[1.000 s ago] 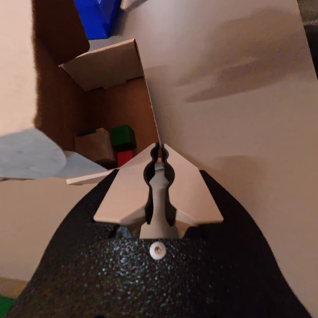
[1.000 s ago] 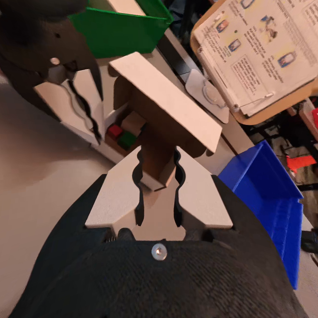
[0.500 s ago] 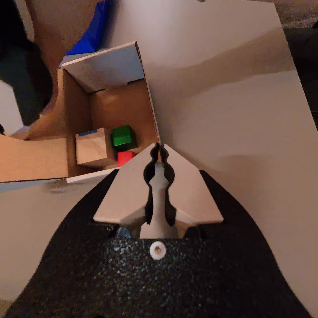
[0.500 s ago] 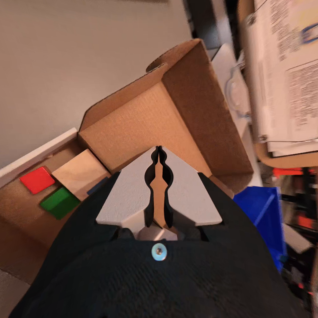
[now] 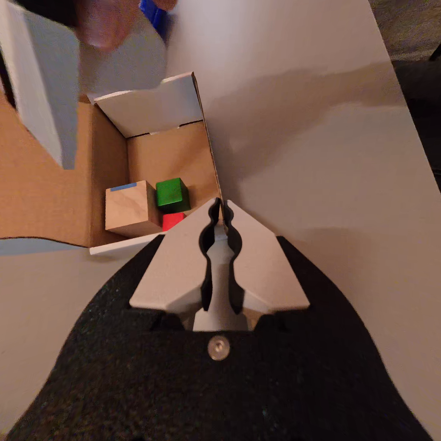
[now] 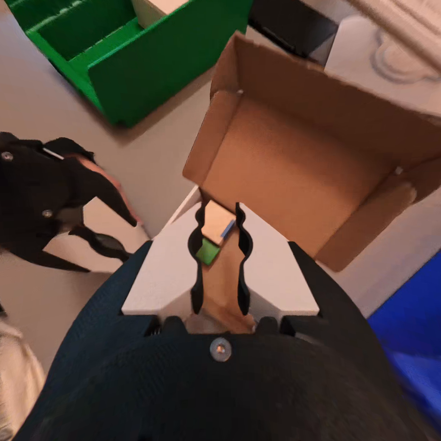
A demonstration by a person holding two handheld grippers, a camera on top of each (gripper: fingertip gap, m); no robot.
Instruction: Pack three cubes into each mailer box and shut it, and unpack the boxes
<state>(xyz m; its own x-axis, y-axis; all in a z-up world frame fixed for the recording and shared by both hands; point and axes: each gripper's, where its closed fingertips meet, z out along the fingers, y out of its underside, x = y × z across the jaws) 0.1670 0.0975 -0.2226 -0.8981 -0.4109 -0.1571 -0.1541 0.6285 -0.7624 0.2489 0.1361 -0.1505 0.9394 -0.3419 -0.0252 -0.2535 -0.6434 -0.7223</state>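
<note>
Left gripper (image 5: 220, 202) clenched on the right side wall of the box (image 5: 207, 152), pinning it to the bench (image 5: 310, 191). Right gripper (image 6: 219, 207) released, jaws apart, above the box interior with nothing between them; the lid (image 6: 298, 171) stands open past its tips.

Inside the box, against the wall the left gripper holds: wood cube (image 5: 130, 210), green cube (image 5: 171, 192) touching its side, red cube (image 5: 173, 219) just below green and partly hidden by the left gripper. All three sit on the box floor. Green bin (image 6: 124, 62) and blue bin (image 6: 410, 334) lie well away from the box.

Judgement: box is open and full, so the step is either the first pick of an unpack or the lid close; frames alone don't settle it.

Risks:
- cubes packed tight in one corner, so a finger may not fit between green and wood; a grab could nudge a neighbour or catch two
- red is close to the left gripper, so the grippers could collide on that pick
- lid not held by anything, so it could drop onto the right gripper mid-reach
- only one wall is clamped, so a sideways push may twist the box
</note>
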